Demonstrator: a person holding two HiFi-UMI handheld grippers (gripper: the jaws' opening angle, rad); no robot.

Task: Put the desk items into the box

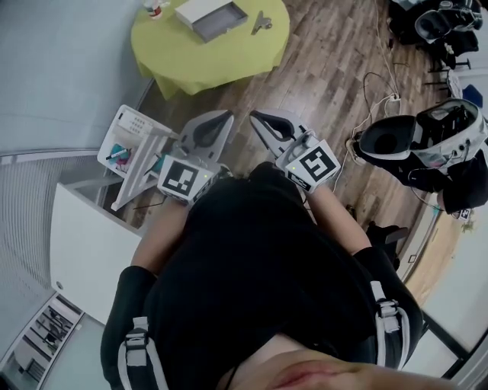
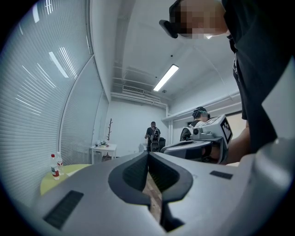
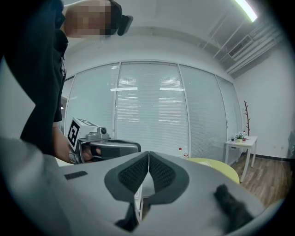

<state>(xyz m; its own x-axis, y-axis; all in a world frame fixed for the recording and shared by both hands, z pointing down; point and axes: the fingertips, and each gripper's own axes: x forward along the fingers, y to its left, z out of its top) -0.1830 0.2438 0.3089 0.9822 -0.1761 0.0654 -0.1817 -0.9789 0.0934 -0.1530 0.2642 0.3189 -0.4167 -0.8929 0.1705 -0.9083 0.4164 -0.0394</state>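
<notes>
Both hands are tucked close in front of the torso. Left gripper & right gripper sit side by side, roughly level, tips near each other. Fingers of each are pressed together w/ nothing btwn. The box lies well ahead of the fingers on a round green-clothed desk. A small dark item, maybe a clip, is just right of it. Wood floor lies btwn fingers & desk.

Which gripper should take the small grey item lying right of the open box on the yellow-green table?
Right, probably: the right gripper points roughly at the small grey item, the left gripper at the open white box. Both are shut, empty, short of the round yellow-green table.
</notes>
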